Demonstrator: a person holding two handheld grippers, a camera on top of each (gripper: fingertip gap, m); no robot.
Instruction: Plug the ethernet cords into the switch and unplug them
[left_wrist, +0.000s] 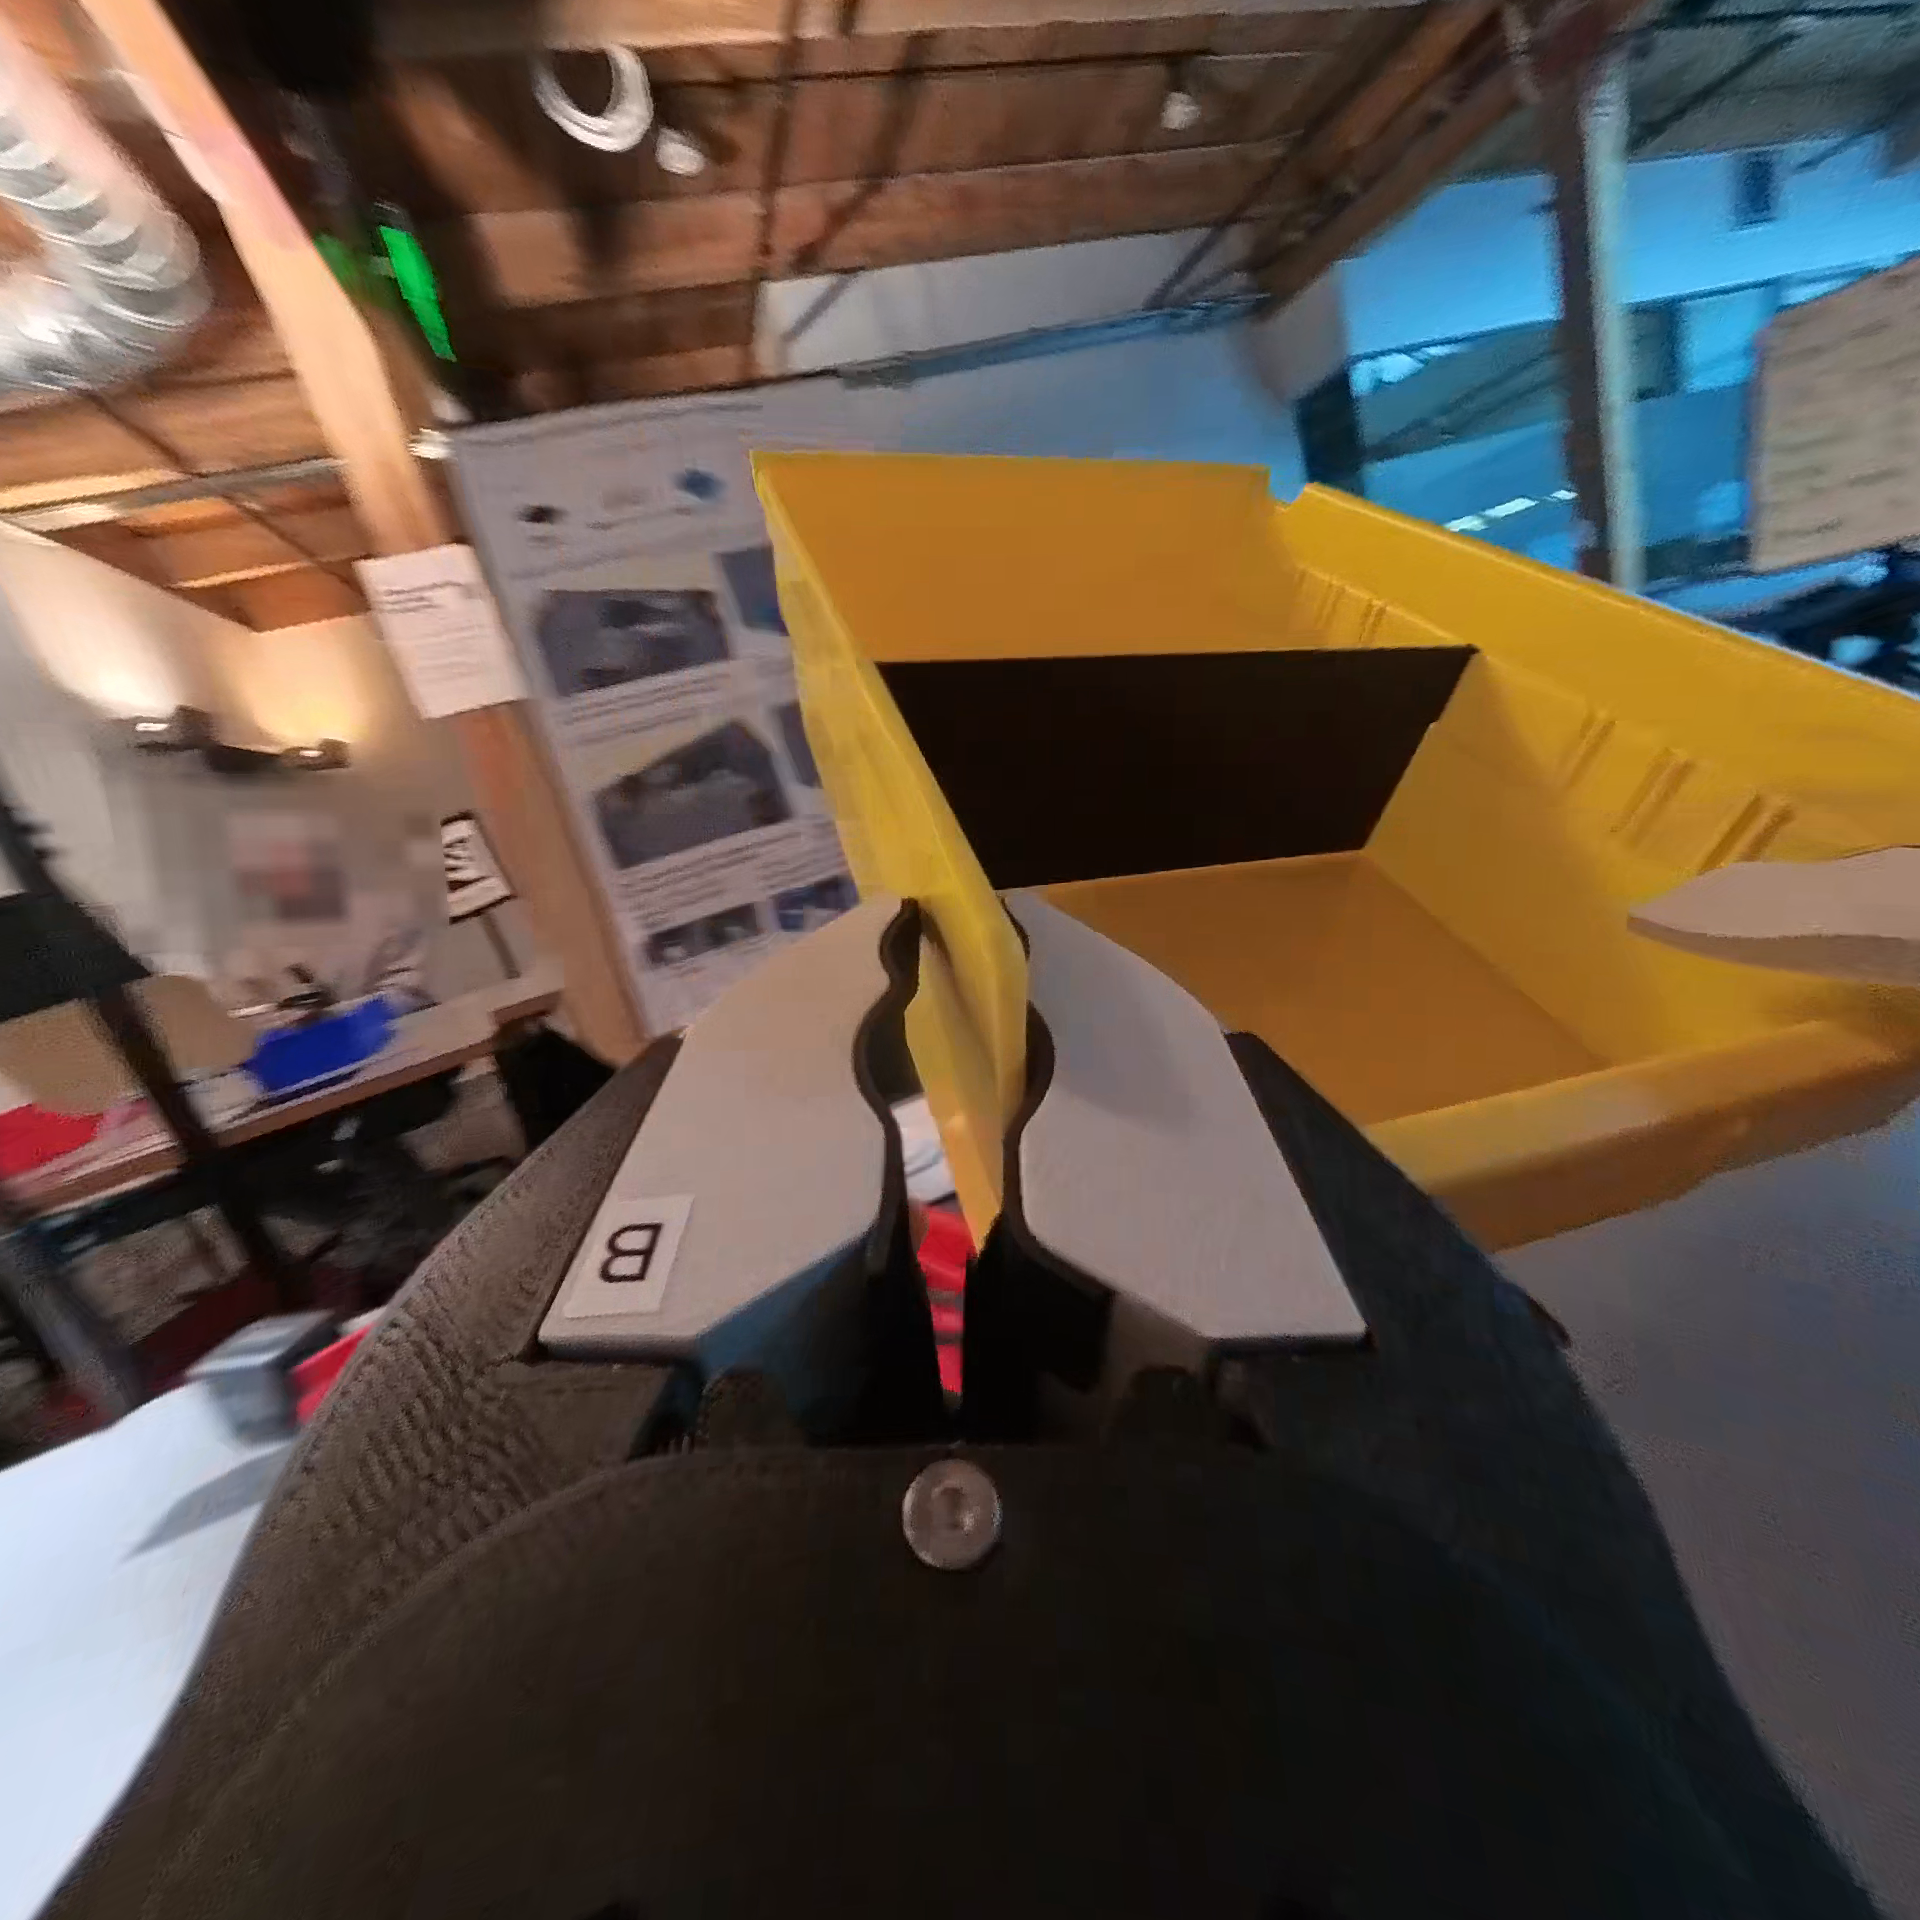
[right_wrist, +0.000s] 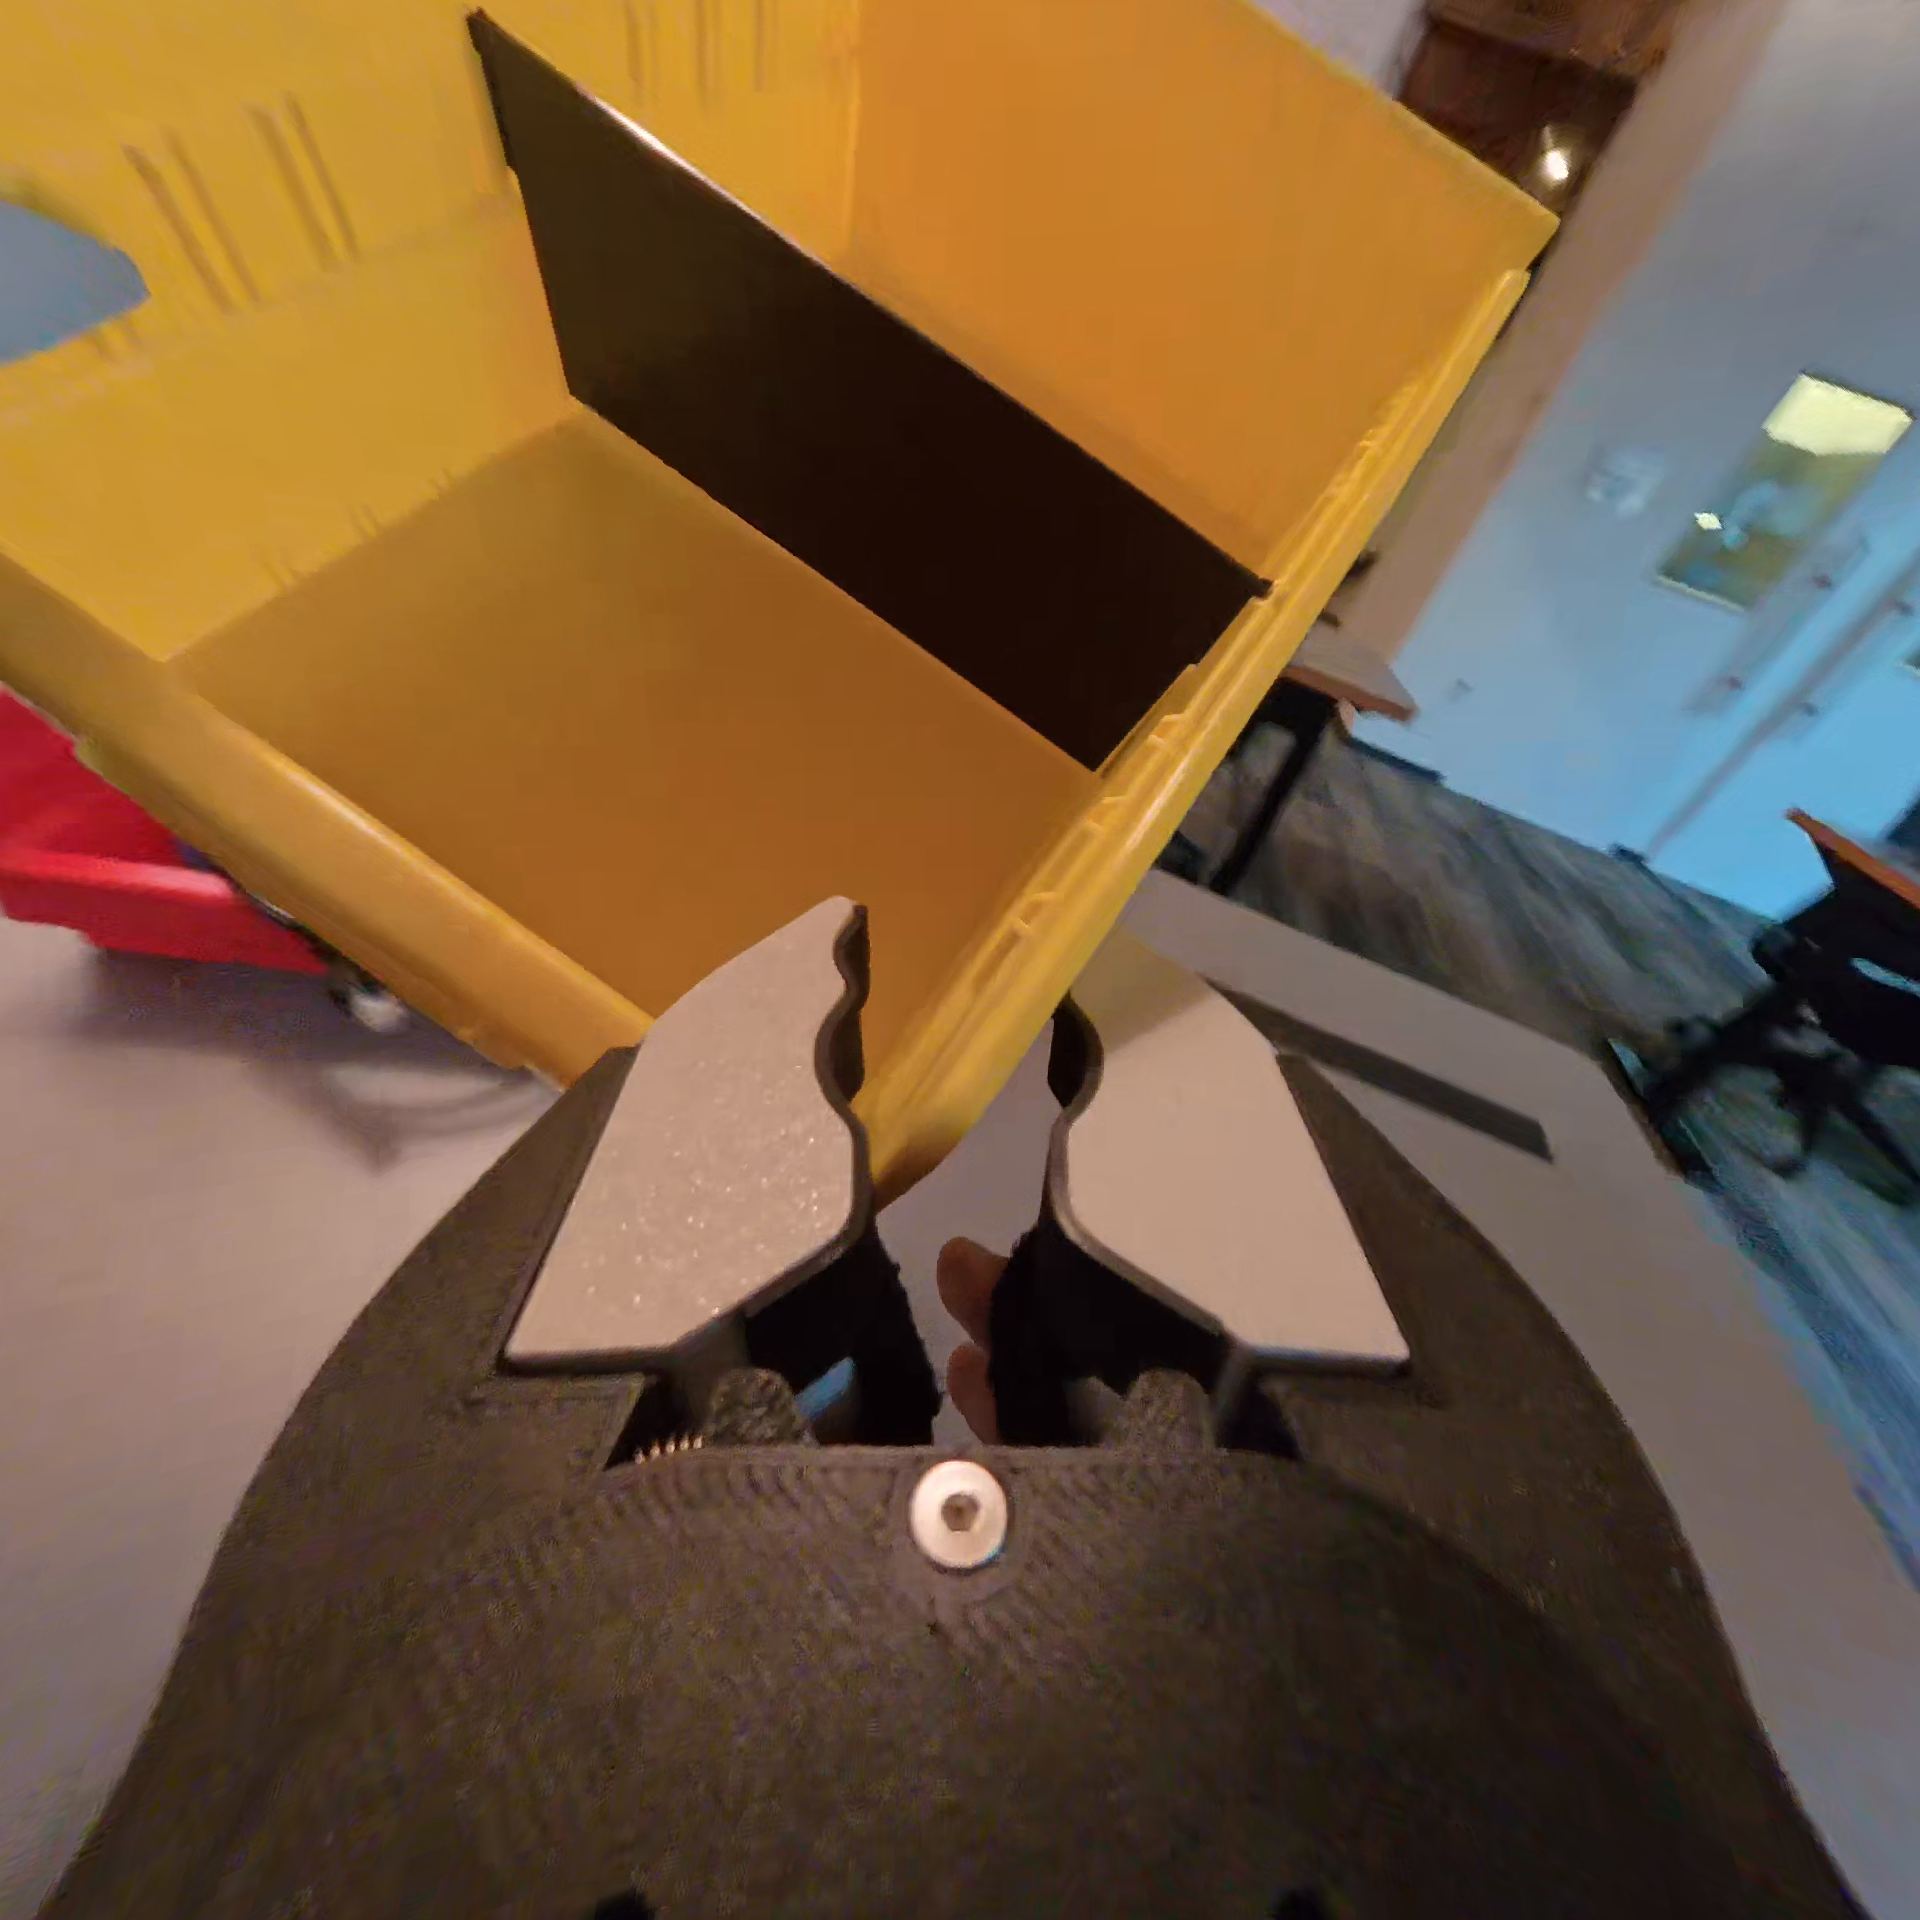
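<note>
No switch and no ethernet cords show in either view. A yellow plastic bin with a black divider is held tilted above the table; its near compartment is empty. My left gripper is shut on the bin's left side wall. My right gripper is shut on the bin's right side rim, near the divider. A finger of the right gripper shows at the bin's far wall in the left wrist view. A finger of the left gripper shows in the right wrist view.
A grey table lies under the bin, with its edge at the right. A red bin stands on the table at the left. A wooden post and posters stand behind. Spacing between my two grippers at the tips: around 20 cm.
</note>
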